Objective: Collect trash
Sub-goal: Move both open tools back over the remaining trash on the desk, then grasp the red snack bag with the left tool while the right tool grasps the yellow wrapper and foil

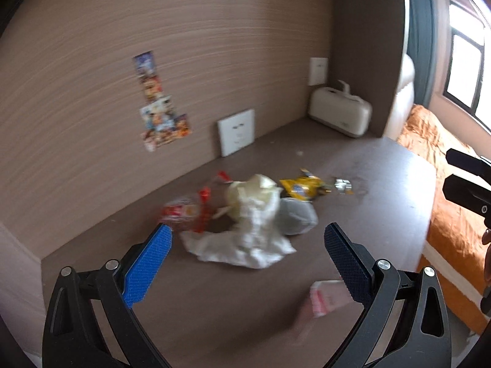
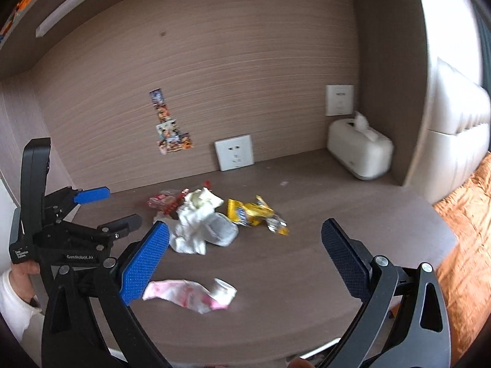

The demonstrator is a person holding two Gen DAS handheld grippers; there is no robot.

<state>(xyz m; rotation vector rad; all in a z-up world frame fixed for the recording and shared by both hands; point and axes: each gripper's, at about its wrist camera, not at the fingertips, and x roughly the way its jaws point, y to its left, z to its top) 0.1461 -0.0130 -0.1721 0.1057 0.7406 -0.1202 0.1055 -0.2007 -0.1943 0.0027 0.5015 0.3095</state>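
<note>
Both your left tongs (image 1: 248,236) and right tongs (image 2: 245,233) gape wide, empty, above the desk (image 2: 307,260). Trash pile (image 2: 211,217) sits mid-desk (pink wrapper (image 2: 190,294) nearer); the tissue box (image 2: 359,150) seemingly holds tissues.

Matt wood-grain desk (image 2: 307,260), crumpled white tissue (image 2: 191,230), glossy yellow wrapper (image 2: 248,211)

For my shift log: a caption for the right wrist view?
Open right gripper above the desk, facing crumpled tissue, yellow wrapper and pink wrapper.
</note>
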